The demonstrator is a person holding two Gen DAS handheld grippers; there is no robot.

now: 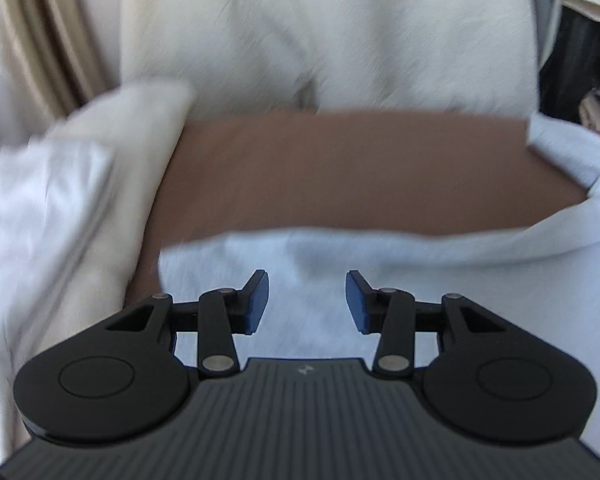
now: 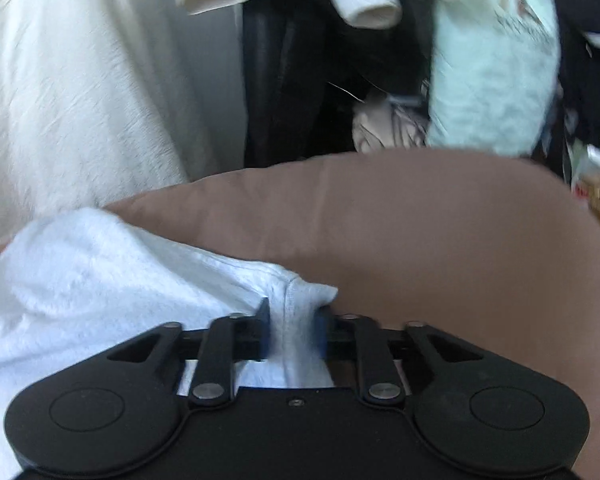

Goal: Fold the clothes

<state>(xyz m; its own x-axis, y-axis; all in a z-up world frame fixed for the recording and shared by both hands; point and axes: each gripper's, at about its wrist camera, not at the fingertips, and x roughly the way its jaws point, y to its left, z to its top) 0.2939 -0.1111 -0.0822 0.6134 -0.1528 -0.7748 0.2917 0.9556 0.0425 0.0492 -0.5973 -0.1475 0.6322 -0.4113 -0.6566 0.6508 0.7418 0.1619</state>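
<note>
- A white garment (image 2: 112, 280) lies on a brown surface (image 2: 440, 240), covering its near part; in the left wrist view the same white garment (image 1: 440, 280) spreads across the near side of the brown surface (image 1: 340, 172) and curls up along that surface's right edge.
- The right gripper (image 2: 292, 312) pinches a bunched, hemmed fold of the white garment, its jaws closed narrow with cloth squeezed between the blue pads.
- The left gripper (image 1: 307, 300) hovers over the white garment near the front of the brown surface, jaws spread wide with nothing between the blue pads (image 1: 258, 300).
- A cream cloth (image 1: 84, 160) is heaped against the left edge of the brown surface.
- A large off-white fabric (image 1: 300, 32) hangs beyond the far edge of the brown surface.
- Past the far right of the brown surface sits a blurred pile of clothes: a pale mint piece (image 2: 496, 80), dark garments (image 2: 292, 80), and cream rolled cuffs (image 2: 364, 4).
</note>
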